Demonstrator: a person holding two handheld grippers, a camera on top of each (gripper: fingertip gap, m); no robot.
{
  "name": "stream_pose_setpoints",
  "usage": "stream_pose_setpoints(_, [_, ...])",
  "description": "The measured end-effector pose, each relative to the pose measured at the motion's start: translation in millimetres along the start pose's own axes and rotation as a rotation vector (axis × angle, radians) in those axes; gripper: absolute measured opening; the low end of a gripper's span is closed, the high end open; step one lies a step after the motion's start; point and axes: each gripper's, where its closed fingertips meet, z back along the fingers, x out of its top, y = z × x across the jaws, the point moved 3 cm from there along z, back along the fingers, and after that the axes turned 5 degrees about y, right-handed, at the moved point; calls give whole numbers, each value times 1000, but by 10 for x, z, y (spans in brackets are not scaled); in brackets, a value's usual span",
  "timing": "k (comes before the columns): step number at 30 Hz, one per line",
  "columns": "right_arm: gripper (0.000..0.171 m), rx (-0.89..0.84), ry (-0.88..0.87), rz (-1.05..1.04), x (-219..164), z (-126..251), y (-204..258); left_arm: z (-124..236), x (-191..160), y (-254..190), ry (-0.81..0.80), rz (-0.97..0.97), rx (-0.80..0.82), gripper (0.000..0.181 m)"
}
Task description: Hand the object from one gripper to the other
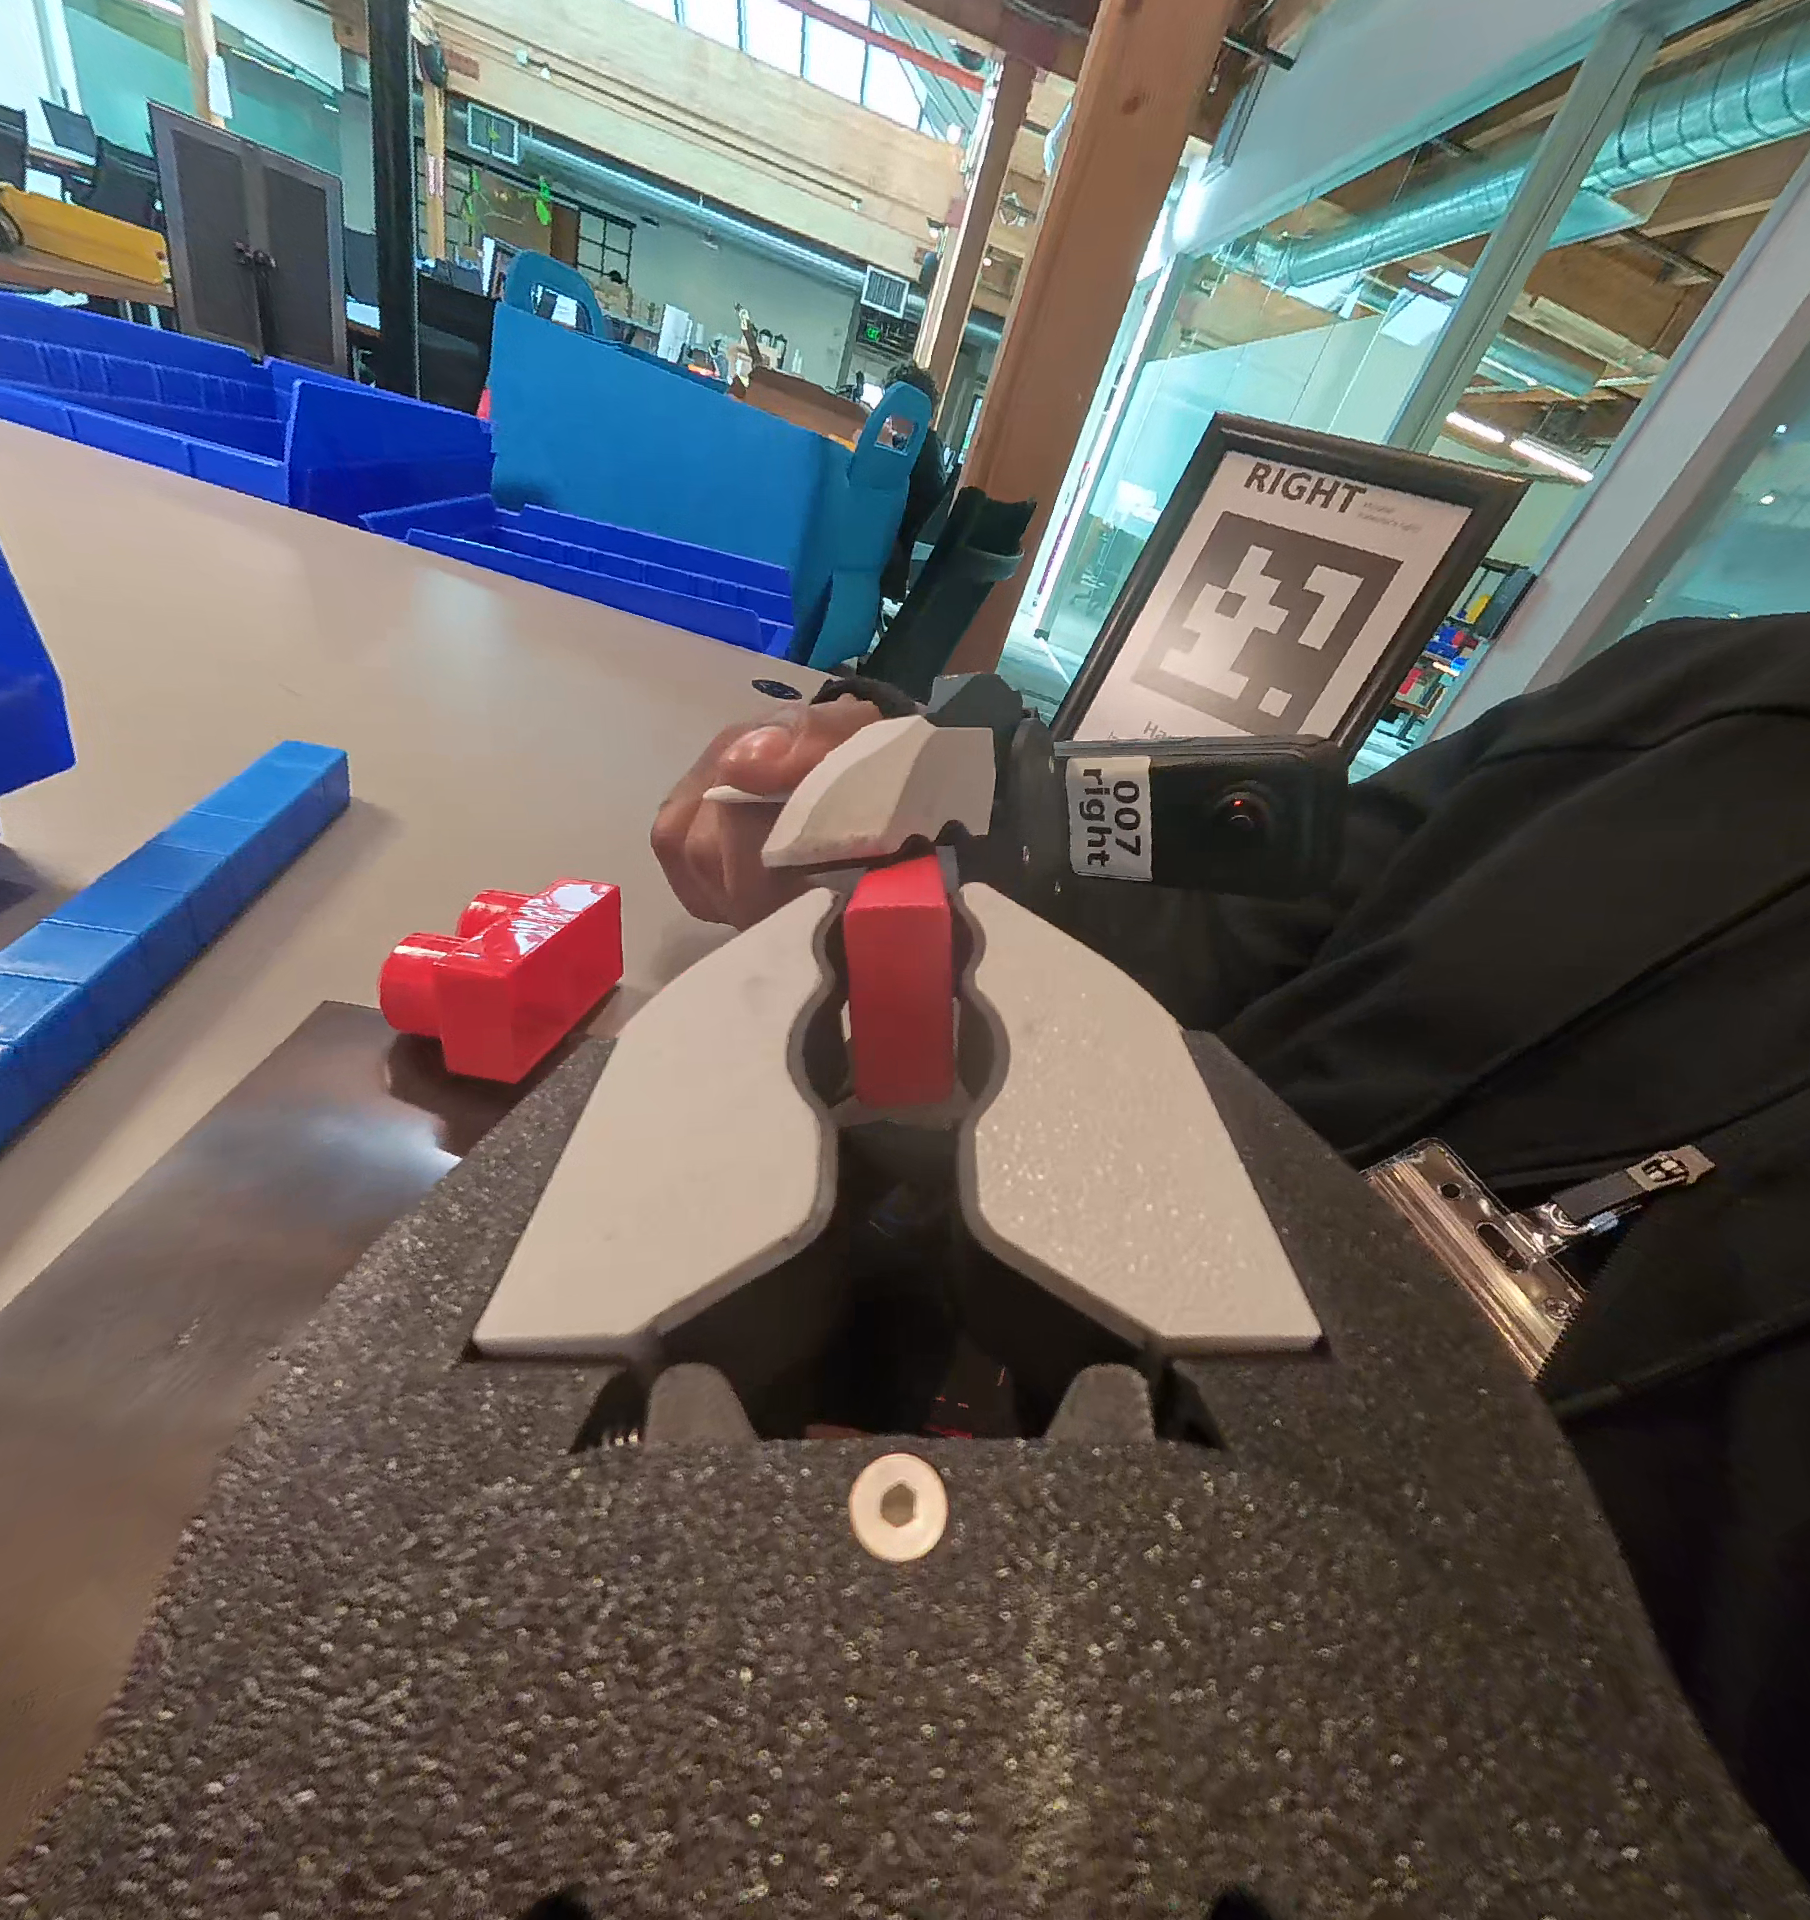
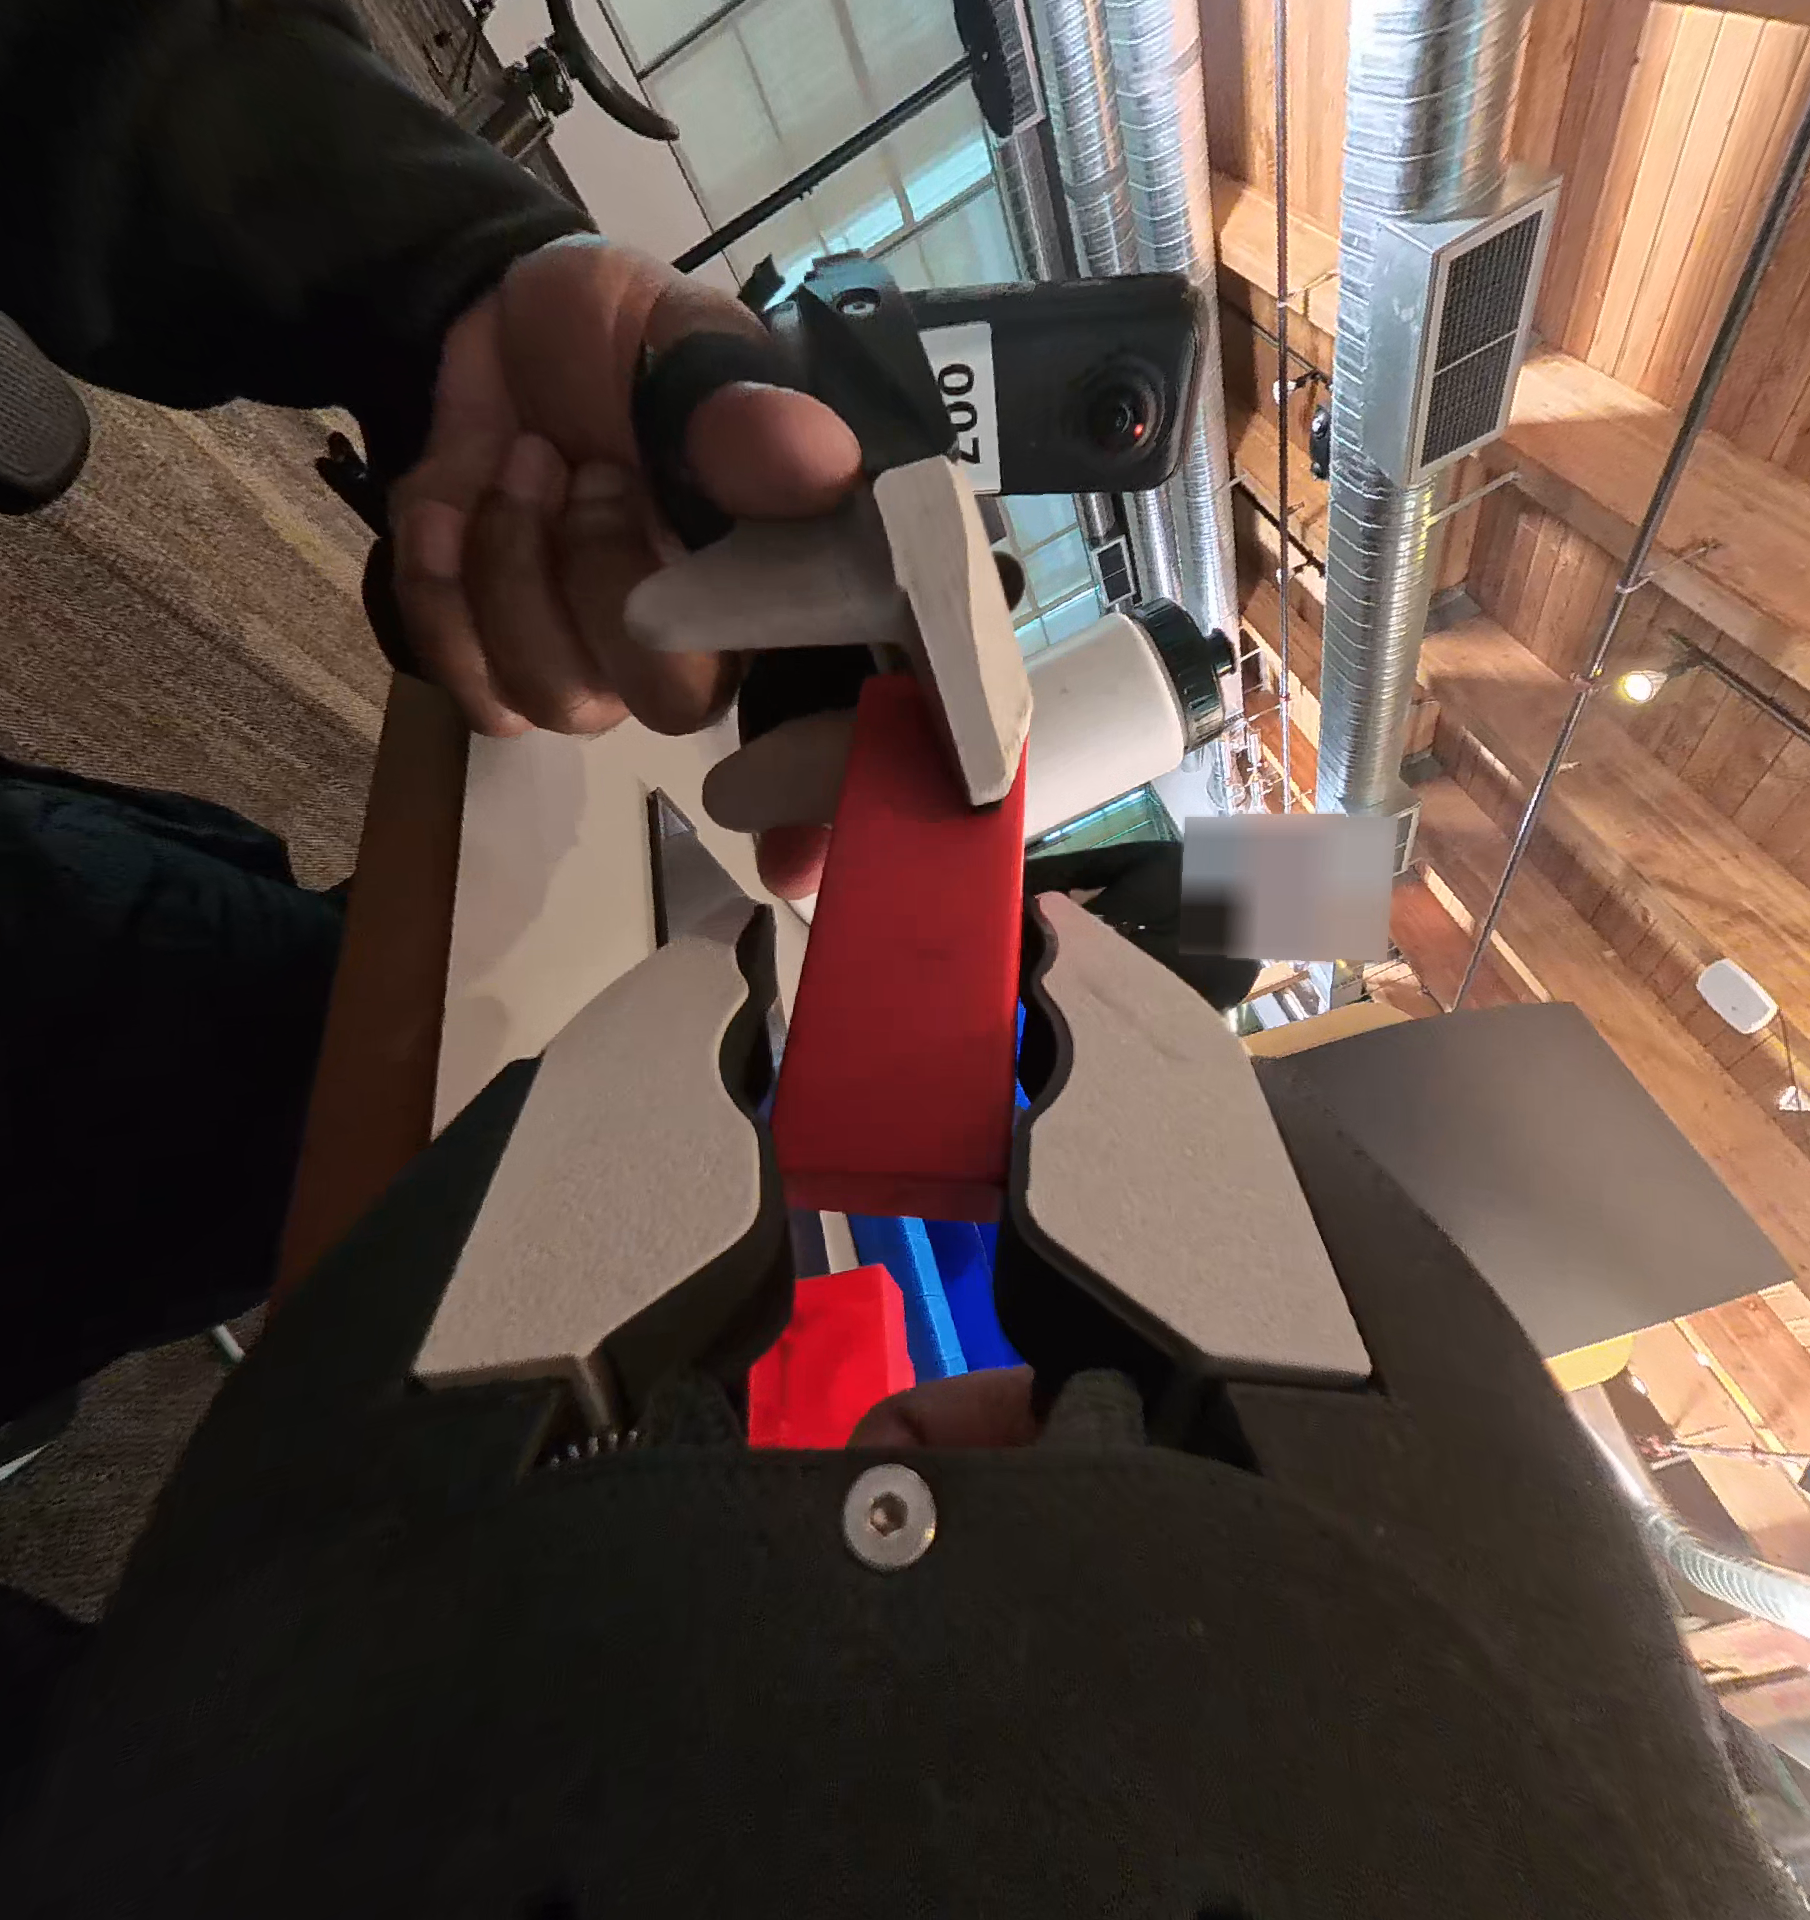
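A red rectangular block (image 1: 899, 997) is held in the air between both grippers. My left gripper (image 1: 896, 904) is shut on its near end, with grey fingers on both sides. The right gripper (image 1: 859, 852), held by a hand, has one finger lying over the block's far end; its other finger is hidden. In the right wrist view, my right gripper (image 2: 901, 925) is closed on the block (image 2: 901, 1018). There the left gripper (image 2: 880, 748) clamps the far end, held by a hand (image 2: 568, 499).
A red studded brick (image 1: 506, 977) lies on the table (image 1: 309, 644) by a dark mat (image 1: 257, 1174). A blue row of small bins (image 1: 132, 935) runs along the left, and larger blue bins (image 1: 620, 488) stand behind. A framed marker sign (image 1: 1285, 603) and a black sleeve (image 1: 1555, 883) are on the right. The tips of both grippers are at nearly the same place.
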Motion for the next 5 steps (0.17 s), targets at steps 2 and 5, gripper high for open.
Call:
stream_pose_setpoints(2, [44, 16, 1, -24, 3, 2, -9, 0, 6, 3, -9, -18, 13, 28])
stream_pose_setpoints(5, [44, 59, -33, -145, 39, 39, -71, 7, 49, -32, -43, -123, 49, 43])
